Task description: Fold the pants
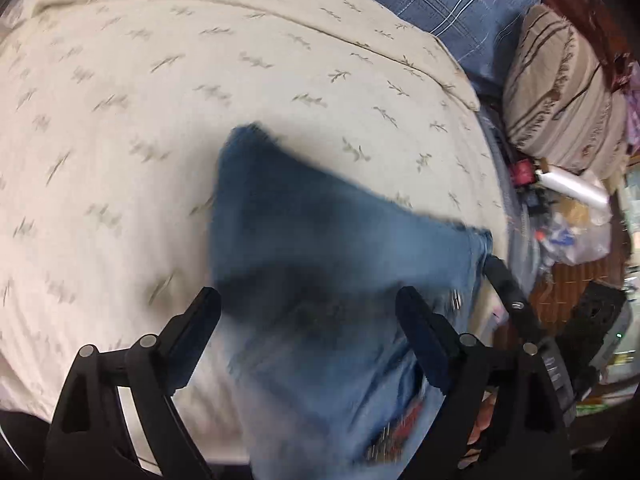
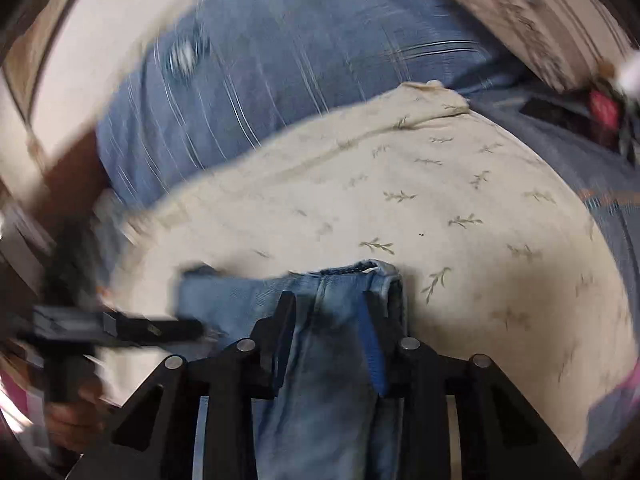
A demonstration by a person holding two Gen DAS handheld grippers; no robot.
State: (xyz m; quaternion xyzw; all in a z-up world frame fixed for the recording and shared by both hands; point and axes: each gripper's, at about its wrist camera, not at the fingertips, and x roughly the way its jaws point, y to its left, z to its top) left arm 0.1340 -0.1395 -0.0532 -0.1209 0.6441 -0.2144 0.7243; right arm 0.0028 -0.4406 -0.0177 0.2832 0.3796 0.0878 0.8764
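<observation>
Cream leaf-print sheet [image 1: 160, 120] under blue jeans [image 1: 320, 260], striped pillow [image 1: 560, 92] at two o'clock; jeans run six to eleven; left gripper [image 1: 308, 312] wide, empty; right gripper [image 2: 326, 300] clamping denim, blurred.

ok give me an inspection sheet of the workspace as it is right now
surface: cream leaf-print bedspread over a blue plaid sheet.
job's things: blue jeans lying on the bedspread, one end bunched between the right gripper's fingers.
clutter: striped pillow, white roll, plastic bag at the bedside.
grippers: left gripper open over the jeans; right gripper shut on the jeans.
cables: nothing seen.
surroundings: woven mat beyond the bed edge; much of the right wrist view is motion-blurred.
</observation>
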